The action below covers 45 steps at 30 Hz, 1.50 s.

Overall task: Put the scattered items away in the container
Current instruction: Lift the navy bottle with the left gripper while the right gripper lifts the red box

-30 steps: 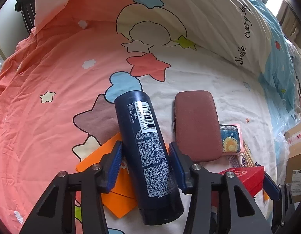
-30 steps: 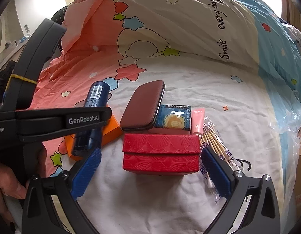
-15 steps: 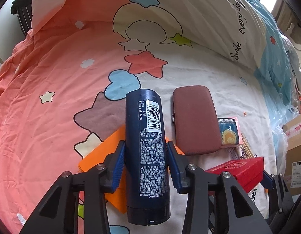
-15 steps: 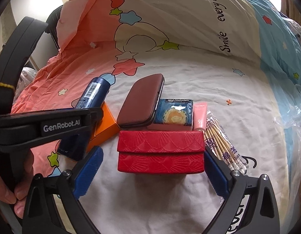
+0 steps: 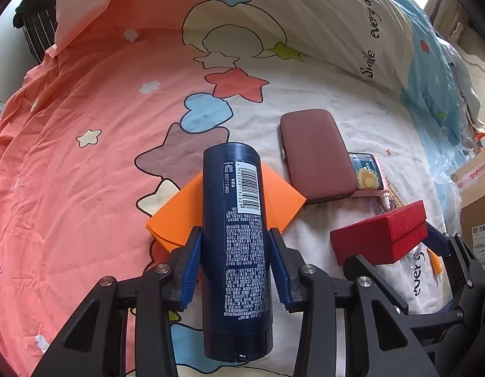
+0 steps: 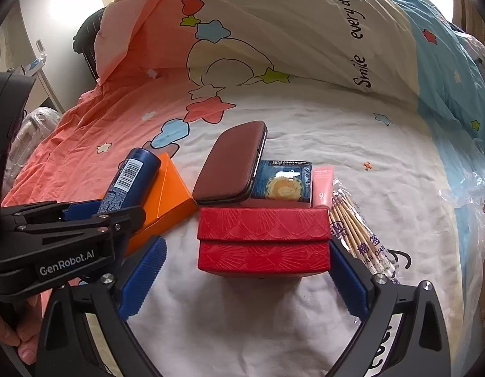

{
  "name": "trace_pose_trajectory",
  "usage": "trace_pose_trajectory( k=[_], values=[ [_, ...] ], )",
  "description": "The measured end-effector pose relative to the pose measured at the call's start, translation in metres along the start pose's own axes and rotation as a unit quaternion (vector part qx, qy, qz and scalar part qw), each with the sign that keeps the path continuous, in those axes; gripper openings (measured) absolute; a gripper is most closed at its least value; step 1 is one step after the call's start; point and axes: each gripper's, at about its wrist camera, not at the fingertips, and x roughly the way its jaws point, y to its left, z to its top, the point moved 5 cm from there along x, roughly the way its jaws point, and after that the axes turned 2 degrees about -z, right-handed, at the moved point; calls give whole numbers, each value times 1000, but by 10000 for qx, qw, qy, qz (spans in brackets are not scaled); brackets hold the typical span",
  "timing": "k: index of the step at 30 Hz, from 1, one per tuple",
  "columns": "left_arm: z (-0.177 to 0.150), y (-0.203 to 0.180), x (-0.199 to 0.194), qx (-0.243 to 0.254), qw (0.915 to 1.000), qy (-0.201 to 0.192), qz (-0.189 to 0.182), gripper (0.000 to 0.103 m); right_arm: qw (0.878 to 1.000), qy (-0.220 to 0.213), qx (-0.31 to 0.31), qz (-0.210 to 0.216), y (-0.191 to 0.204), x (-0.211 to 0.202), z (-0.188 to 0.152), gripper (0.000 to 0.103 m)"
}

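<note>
The dark blue bottle [image 5: 236,251] is gripped across its lower body by the left gripper [image 5: 234,262], both blue pads pressed flat against its sides. Its long axis runs along the fingers: the cap end points back toward the camera, the flat base with the barcode label points away toward the far side of the bed [image 5: 85,157]. In the right wrist view the bottle [image 6: 129,182] tilts up off the bedding, base highest, above the orange envelope [image 6: 167,194], which lies on the quilt just left of the other items.

The right gripper [image 6: 245,279] is spread wide, a pad on either side of the red box [image 6: 262,242]. The right-hand pad looks to be against the box's end, though the view is too foreshortened to be sure; the left-hand pad stands clear of it.

Behind the red box, touching it, a brown case [image 6: 229,166] leans on a small blue carton [image 6: 283,180]; a pink tube [image 6: 323,185] and a packet of cotton swabs [image 6: 358,235] lie just to the right.

The white bedding toward the near edge and the pink stretch toward the left edge are open. A folded duvet [image 6: 305,31] rises along the far edge.
</note>
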Motion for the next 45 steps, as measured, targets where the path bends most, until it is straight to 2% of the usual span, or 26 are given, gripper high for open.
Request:
trace_pose_trajectory(
  k=[4,7,8,16,21,26,35,45],
  values=[
    [-4,-2,-2,49,9999,33,-84,42,9999,-5,-126,-92,2,1,-1,97],
    [-5,-4,-3,94,9999,35,-132,42,9994,-11,-250,-229,2,2,-2,80],
    [-5,-4,-3,101,9998,46,-135,42,9993,11,-260,-286,1,2,-2,67],
    [-9,-8,0,214,9997,109,-99,42,10000,-4,-63,41,-4,0,-2,66],
    [-10,-9,-1,241,9995,140,-125,41,9999,-79,-116,65,0,-7,-1,65],
    [-14,-12,-4,273,9993,185,-168,41,9994,-206,-261,-28,2,-22,1,65],
    [-19,-22,-16,395,9988,184,-210,41,9993,-309,-147,-130,-5,-47,1,65],
    [-26,-46,-51,649,9974,133,-280,42,9982,-449,-134,-379,-13,-98,0,65]
  ],
)
